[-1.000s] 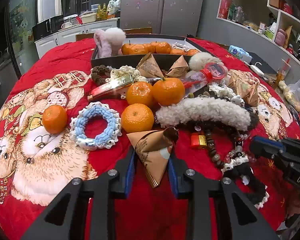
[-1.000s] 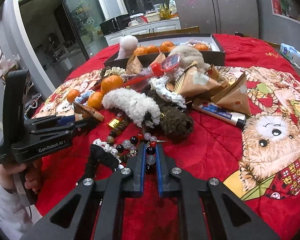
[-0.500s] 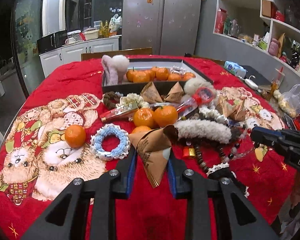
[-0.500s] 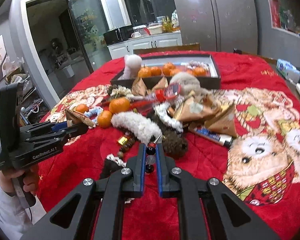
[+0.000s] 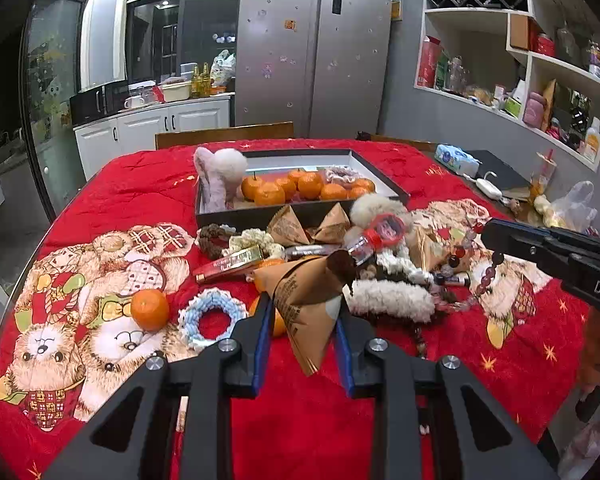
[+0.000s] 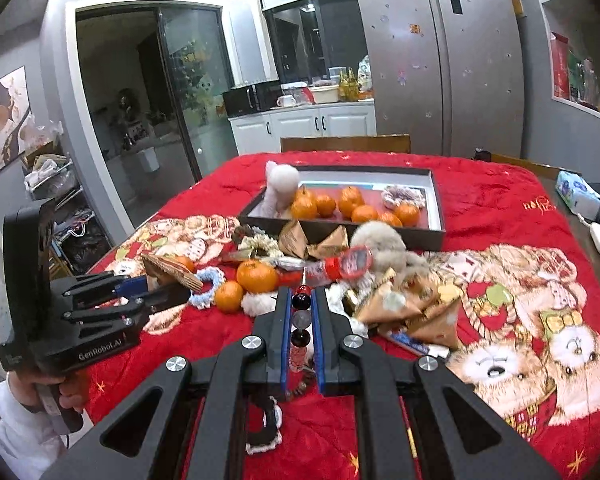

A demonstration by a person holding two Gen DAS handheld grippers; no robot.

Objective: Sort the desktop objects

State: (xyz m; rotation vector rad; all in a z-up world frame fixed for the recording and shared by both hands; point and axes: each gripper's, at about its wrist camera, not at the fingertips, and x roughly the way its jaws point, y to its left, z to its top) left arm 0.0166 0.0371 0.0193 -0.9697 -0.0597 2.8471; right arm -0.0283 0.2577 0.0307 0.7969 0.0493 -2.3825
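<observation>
My left gripper [image 5: 302, 312] is shut on a brown paper cone packet [image 5: 306, 296] and holds it above the red cloth; it also shows in the right wrist view [image 6: 168, 280]. My right gripper [image 6: 301, 304] is shut on a bead bracelet [image 6: 300, 322] whose beads hang down between the fingers; the bracelet also shows in the left wrist view [image 5: 486, 276]. A dark tray [image 5: 220, 216] at the back holds several oranges [image 5: 300, 188], a fluffy pink toy [image 5: 218, 176] and a scrunchie. Loose items lie piled in front of it.
On the cloth lie an orange [image 5: 150, 309], a blue and white scrunchie [image 5: 212, 316], a white fluffy hair clip [image 5: 390, 300], more paper cones [image 6: 404, 304], a red-capped bottle [image 6: 340, 264] and a tube [image 6: 414, 346]. A tissue pack [image 5: 456, 158] lies at right.
Both grippers have risen from the table. The left lifted the paper cone; the right lifted the bead bracelet, which now hangs clear of the pile.
</observation>
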